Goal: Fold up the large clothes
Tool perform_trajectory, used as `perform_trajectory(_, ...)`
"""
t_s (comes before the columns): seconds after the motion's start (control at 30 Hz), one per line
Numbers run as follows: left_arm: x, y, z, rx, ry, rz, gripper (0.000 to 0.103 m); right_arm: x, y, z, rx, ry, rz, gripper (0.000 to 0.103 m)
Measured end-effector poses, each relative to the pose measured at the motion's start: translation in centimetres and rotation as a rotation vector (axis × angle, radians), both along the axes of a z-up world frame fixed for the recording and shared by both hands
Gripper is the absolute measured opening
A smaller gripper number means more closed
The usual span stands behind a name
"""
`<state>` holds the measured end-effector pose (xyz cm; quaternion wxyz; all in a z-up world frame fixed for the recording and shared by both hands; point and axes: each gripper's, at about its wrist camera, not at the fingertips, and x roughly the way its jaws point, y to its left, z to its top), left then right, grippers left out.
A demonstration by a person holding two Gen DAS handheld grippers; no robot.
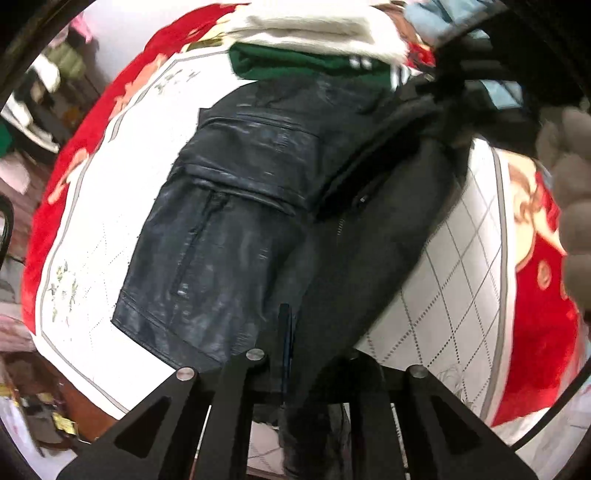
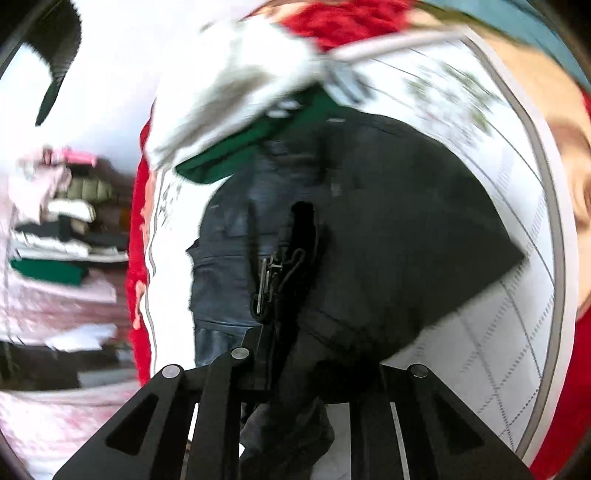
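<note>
Both jaws clenched on black jacket (image 1: 236, 236) fabric; heavy leather could slip free mid-lift, flopping back onto bed (image 1: 96, 206).

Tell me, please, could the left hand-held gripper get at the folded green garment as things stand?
Probably not right away: the left hand-held gripper is shut on the black leather jacket, and the green garment lies beyond it, beneath a white folded garment.

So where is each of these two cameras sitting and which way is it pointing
Left wrist: on the left gripper, looking steeply down at the black leather jacket on the quilted bedspread; a gloved hand shows at right.
Right wrist: on the right gripper, looking down along the jacket; only its fingers show.
Shared: jacket, bedspread, green garment.
</note>
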<state>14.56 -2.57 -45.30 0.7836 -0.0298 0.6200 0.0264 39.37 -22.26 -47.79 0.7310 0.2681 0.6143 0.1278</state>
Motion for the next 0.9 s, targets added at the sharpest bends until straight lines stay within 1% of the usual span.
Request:
perform_trajectory(0.03, 0.3, 1.5, 0.2, -0.027, -0.005, 0.021, 0.012, 1.1, 2.2, 0.6, -0.017, -0.003, 0.013, 0.017)
perform_trajectory(0.07, 0.7, 3.4, 0.2, -0.045, -0.008, 0.044, 0.013, 2.1, 5.1, 1.4, -0.057, -0.008, 0.047, 0.017)
perform_trajectory(0.1, 0.9, 4.6, 0.1, -0.052, -0.008, 0.054, 0.013, 2.8, 7.3, 1.7, -0.086, -0.014, 0.078, 0.017)
perform_trajectory(0.17, 1.6, 8.6, -0.8, -0.060, -0.003, 0.110, 0.013, 4.4, 11.8, 1.3, -0.118, -0.002, 0.113, 0.017)
perform_trajectory(0.2, 1.8, 10.0, -1.4, -0.071, 0.003, 0.129, 0.013, 5.3, 14.6, 0.7, -0.142, 0.009, 0.149, 0.017)
perform_trajectory(0.27, 2.4, 13.8, -3.3, -0.113, 0.034, 0.195, 0.015, 6.7, 18.9, -0.6, -0.194, 0.023, 0.181, 0.017)
perform_trajectory(0.3, 2.6, 14.9, -4.0, -0.128, 0.049, 0.222, 0.017, 7.5, 21.4, -2.0, -0.230, 0.042, 0.218, 0.017)
perform_trajectory(0.33, 2.6, 16.8, -5.3, -0.160, 0.075, 0.274, 0.017, 8.1, 23.4, -3.2, -0.261, 0.059, 0.245, 0.018)
perform_trajectory(0.37, 2.4, 18.6, -6.6, -0.212, 0.100, 0.323, 0.018, 8.6, 25.2, -4.9, -0.278, 0.091, 0.256, 0.026)
perform_trajectory(0.4, 2.3, 19.9, -7.6, -0.265, 0.117, 0.359, 0.018, 9.1, 26.9, -6.7, -0.286, 0.126, 0.293, 0.037)
perform_trajectory(0.43, 2.1, 20.9, -8.4, -0.314, 0.129, 0.389, 0.018, 9.3, 27.7, -7.8, -0.284, 0.143, 0.321, 0.043)
perform_trajectory(0.47, 1.8, 21.8, -9.0, -0.370, 0.139, 0.421, 0.018, 9.4, 28.4, -8.6, -0.255, 0.164, 0.341, 0.059)
perform_trajectory(0.5, 1.6, 22.2, -9.2, -0.402, 0.140, 0.436, 0.018, 9.3, 28.4, -8.5, -0.208, 0.162, 0.344, 0.066)
perform_trajectory(0.53, 1.4, 22.6, -9.3, -0.443, 0.137, 0.454, 0.019, 9.0, 27.9, -7.7, -0.141, 0.138, 0.340, 0.068)
perform_trajectory(0.57, 1.2, 22.8, -9.3, -0.467, 0.130, 0.465, 0.019, 8.7, 27.1, -6.9, -0.093, 0.122, 0.335, 0.068)
perform_trajectory(0.63, 0.8, 22.6, -9.2, -0.506, 0.123, 0.482, 0.020, 8.0, 24.0, -5.1, 0.010, 0.085, 0.292, 0.073)
perform_trajectory(0.67, 0.7, 22.5, -9.1, -0.516, 0.124, 0.481, 0.021, 7.5, 21.5, -4.1, 0.019, 0.051, 0.240, 0.078)
perform_trajectory(0.7, 0.7, 22.3, -8.9, -0.518, 0.125, 0.484, 0.026, 7.1, 19.2, -3.6, 0.004, 0.026, 0.195, 0.080)
perform_trajectory(0.73, 0.6, 22.3, -8.7, -0.520, 0.121, 0.488, 0.033, 6.6, 16.1, -3.5, -0.061, 0.015, 0.130, 0.080)
perform_trajectory(0.77, 0.7, 22.3, -8.4, -0.514, 0.113, 0.491, 0.066, 6.4, 14.0, -4.0, -0.105, 0.024, 0.088, 0.080)
perform_trajectory(0.8, 0.5, 22.4, -7.9, -0.491, 0.090, 0.498, 0.098, 6.2, 11.9, -5.0, -0.133, 0.050, 0.046, 0.080)
perform_trajectory(0.83, 0.5, 22.6, -7.6, -0.471, 0.068, 0.500, 0.101, 6.2, 9.5, -6.9, -0.130, 0.101, -0.004, 0.080)
perform_trajectory(0.9, 0.7, 22.9, -7.1, -0.411, 0.027, 0.487, 0.101, 6.3, 7.2, -10.1, -0.088, 0.159, -0.051, 0.080)
